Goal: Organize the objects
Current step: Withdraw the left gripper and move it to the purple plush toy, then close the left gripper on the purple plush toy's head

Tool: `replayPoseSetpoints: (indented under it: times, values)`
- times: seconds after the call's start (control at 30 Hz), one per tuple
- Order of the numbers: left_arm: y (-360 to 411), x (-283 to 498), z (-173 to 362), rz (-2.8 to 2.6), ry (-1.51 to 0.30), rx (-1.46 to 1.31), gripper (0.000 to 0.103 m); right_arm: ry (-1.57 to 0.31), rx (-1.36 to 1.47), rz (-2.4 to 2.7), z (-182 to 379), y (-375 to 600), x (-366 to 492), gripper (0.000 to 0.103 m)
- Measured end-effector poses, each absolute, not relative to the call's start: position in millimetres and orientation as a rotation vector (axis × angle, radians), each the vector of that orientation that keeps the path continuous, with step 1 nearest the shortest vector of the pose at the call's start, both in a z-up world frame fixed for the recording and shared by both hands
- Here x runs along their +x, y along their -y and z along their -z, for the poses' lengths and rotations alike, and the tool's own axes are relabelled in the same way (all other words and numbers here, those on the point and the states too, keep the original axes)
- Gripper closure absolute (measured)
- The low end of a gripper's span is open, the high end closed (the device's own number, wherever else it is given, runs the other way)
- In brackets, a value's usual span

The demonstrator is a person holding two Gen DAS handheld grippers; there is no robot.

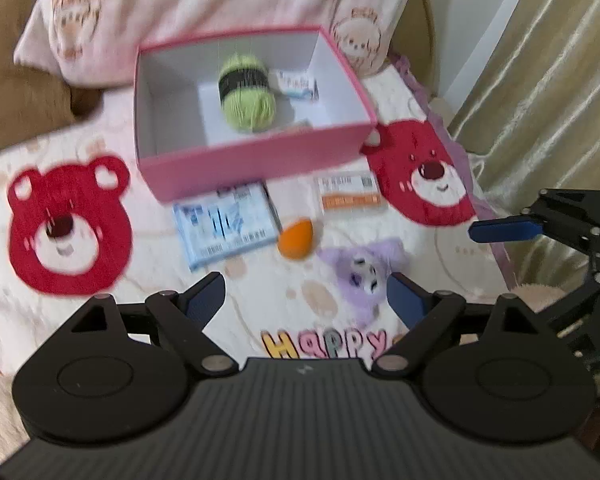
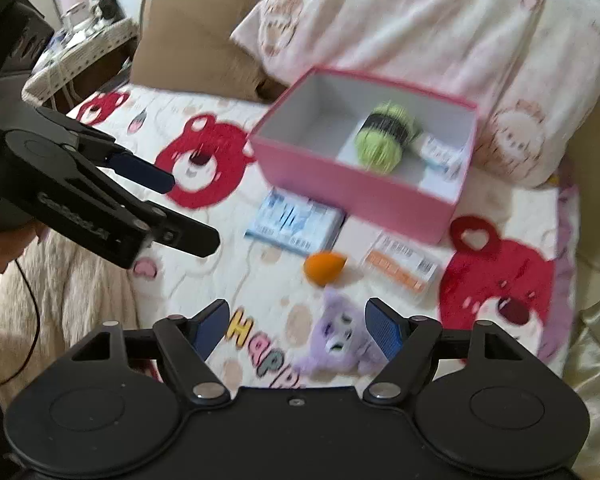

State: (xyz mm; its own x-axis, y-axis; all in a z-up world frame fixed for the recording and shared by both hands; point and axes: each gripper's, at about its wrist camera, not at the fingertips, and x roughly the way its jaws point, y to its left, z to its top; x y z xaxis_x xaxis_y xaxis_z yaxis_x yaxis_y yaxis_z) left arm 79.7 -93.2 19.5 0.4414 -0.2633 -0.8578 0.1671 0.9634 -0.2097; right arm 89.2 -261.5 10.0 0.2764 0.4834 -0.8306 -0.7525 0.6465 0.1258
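Partly done: pink box, frame centre, holds green yarn and a small carton. Below it remain blue packet, orange sponge, orange-label box, purple plush. Left gripper and right gripper wide, empty.

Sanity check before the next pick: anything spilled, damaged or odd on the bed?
Nothing looks spilled or damaged. The pink box sits upright with the green yarn and a small carton inside. Still loose in front of it: blue packet, orange sponge, orange-label packet, purple plush. Frames are blurred.
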Motion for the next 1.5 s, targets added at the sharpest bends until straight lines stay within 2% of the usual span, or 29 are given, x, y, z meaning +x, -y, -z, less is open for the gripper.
replayPoseSetpoints:
  times: [0.43,0.83,0.97,1.1,1.2,1.27,1.4,1.5]
  values:
    - [107,81,50,0.311,-1.126,-0.162,0.016,-1.118,-0.333,-0.853,52,268,111,0.024]
    - [119,106,112,0.392,-1.063,-0.344,0.019,-1.21,-0.385,-0.75,101,254,138,0.024]
    - [123,113,133,0.398,-1.071,-0.419,0.03,-1.255,-0.417,-0.737,117,246,148,0.024]
    - [126,117,147,0.393,-1.085,-0.436,0.035,-1.284,-0.462,-0.726,131,239,153,0.023]
    - [126,120,159,0.383,-1.086,-0.467,0.037,-1.345,-0.412,-0.711,141,243,163,0.019]
    - [126,123,167,0.378,-1.107,-0.48,0.045,-1.368,-0.383,-0.708,145,246,166,0.016]
    - [128,122,176,0.38,-1.09,-0.496,0.048,-1.43,-0.388,-0.678,156,246,169,0.012]
    - [127,122,178,0.393,-1.073,-0.518,0.058,-1.438,-0.394,-0.666,159,245,169,0.011]
